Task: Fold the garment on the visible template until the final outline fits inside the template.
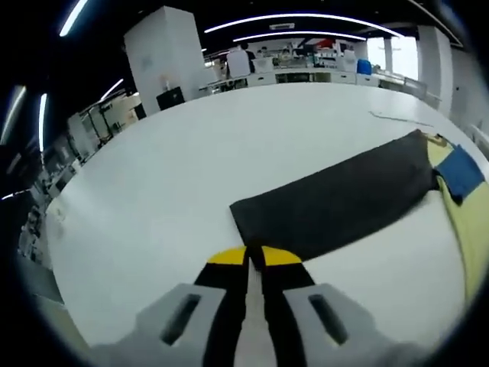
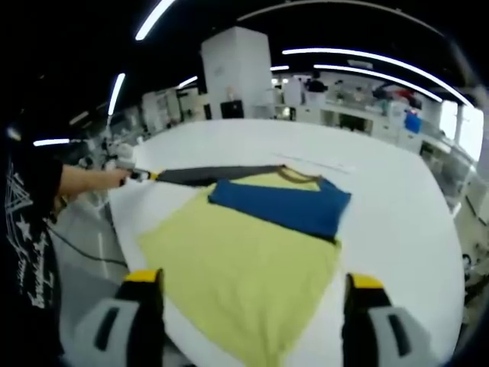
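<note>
Now left gripper [image 1: 254, 257] jaws clenched, seemingly on dark sleeve [image 1: 336, 202]; right gripper [image 2: 252, 287] jaws released above garment [image 2: 244, 267].

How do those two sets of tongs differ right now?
The left tongs are shut on the dark sleeve, pulling it out flat. The right tongs stand wide open and hold nothing, hovering above the yellow body. Both have yellow-tipped black jaws.

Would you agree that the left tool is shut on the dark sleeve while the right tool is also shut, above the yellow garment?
Not quite: the right tool is open, its jaws standing wide apart above the yellow garment, as the right gripper view shows. The left tool is indeed shut on the dark sleeve.
</note>
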Demonstrator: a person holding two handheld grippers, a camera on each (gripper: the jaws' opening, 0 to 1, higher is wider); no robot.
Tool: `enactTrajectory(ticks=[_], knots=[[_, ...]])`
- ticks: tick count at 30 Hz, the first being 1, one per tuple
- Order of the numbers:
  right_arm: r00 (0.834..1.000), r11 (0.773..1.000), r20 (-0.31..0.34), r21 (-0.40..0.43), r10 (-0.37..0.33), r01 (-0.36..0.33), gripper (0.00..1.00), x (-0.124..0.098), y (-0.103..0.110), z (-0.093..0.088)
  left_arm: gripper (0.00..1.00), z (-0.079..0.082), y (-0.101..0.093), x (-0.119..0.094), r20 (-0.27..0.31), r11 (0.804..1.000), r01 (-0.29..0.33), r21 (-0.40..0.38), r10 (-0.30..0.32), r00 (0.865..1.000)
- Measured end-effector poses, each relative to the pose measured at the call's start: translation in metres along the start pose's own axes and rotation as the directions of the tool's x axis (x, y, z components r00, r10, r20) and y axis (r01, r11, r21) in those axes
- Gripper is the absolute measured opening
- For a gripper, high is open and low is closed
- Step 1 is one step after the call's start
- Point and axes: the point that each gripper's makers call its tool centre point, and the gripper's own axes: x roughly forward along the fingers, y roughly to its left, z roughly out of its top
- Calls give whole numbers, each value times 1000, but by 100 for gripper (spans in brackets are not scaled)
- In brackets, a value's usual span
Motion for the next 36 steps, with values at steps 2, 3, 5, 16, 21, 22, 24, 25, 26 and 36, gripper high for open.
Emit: enactTrajectory(ticks=[2,3,5,16,21,22,24,25,26,36], knots=[[1000,1000,-5,-1,1,-1,98,1,0,-1,13,3,-3,0,11,1000,14,1,-14,1000],[1000,1000,-6,0,3,-3,98,2,0,-1,13,4,-5,0,28,1000,23,-8,-23,999],[1000,1000,-4,2,3,-3,98,4,0,0,14,5,-9,-1,37,999,40,-24,-39,999],[999,999,28,-30,38,-37,99,2,8,9,21,-14,-12,1,-8,977,21,-210,-24,1000],[998,998,56,-47,42,-40,99,-1,10,15,20,-16,-9,4,-3,969,2,-248,-2,1000],[998,998,57,-49,40,-37,99,-1,9,15,20,-16,-9,4,-4,969,0,-248,-1,1000],[998,998,52,-53,34,-32,99,0,9,14,20,-17,-10,4,-12,967,-18,-253,15,1000],[998,998,48,-54,33,-30,99,0,9,13,19,-17,-9,3,-17,964,-30,-263,26,1000],[998,998,45,-57,32,-30,99,0,10,12,18,-17,-8,2,-23,958,-44,-284,39,999],[999,999,40,-45,29,-27,99,1,6,8,1,-19,-8,0,-52,890,-54,-453,34,998]])
